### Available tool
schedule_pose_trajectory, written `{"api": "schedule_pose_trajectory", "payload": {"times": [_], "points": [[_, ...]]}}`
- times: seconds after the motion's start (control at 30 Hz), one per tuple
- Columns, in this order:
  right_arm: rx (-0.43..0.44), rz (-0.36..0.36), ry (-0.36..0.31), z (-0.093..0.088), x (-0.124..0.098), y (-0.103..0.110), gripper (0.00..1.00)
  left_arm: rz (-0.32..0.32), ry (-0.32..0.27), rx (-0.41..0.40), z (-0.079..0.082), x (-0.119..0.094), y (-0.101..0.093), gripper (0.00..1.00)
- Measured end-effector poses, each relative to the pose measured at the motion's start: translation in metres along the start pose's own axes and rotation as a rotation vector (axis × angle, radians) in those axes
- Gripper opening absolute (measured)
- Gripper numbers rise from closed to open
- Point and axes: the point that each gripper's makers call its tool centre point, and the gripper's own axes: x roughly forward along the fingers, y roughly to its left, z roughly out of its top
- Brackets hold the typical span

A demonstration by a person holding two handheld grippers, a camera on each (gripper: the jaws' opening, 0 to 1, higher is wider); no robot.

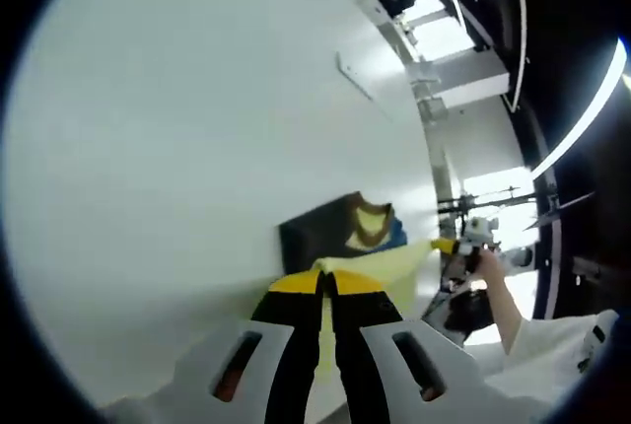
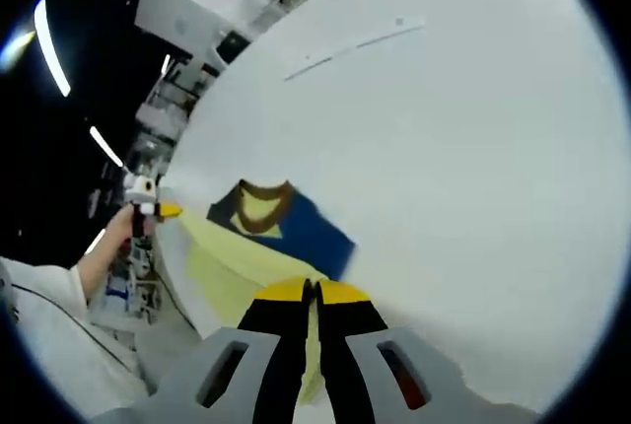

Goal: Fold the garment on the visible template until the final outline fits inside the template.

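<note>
**A:** Your left tool and right tool are both pinched tight on the pale yellow edge of the garment, lifted off the white counter. The navy part with its brown collar lies flat on the counter beyond.

**B:** What should you watch for?

**A:** If you pull unevenly, the flat part may drag and skew the fold. Pull too hard and the thin edge could slip from one tool, so the fold collapses. I can't make out the template's outline, so check the fit yourself.
</note>
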Motion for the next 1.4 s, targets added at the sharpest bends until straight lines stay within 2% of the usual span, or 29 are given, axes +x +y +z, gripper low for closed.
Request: {"api": "schedule_pose_trajectory", "payload": {"times": [0.33,0.63,0.9,1.07,1.4], "points": [[0.001,-0.017,0.012,0.001,0.013,-0.011,0.03,0.017,0.009,-0.031,-0.003,0.012,0.004,0.00],[0.013,-0.028,0.025,-0.002,0.023,-0.022,0.03,0.037,0.025,-0.050,0.006,0.019,0.022,0.00],[0.027,-0.023,0.026,-0.002,0.027,-0.027,0.03,0.047,0.032,-0.053,0.007,0.023,0.027,0.00],[0.028,-0.026,0.022,-0.001,0.030,-0.030,0.03,0.057,0.035,-0.058,0.012,0.024,0.039,0.00],[0.013,-0.051,0.009,-0.002,0.034,-0.035,0.03,0.092,0.044,-0.038,0.000,0.033,0.038,0.00]]}}
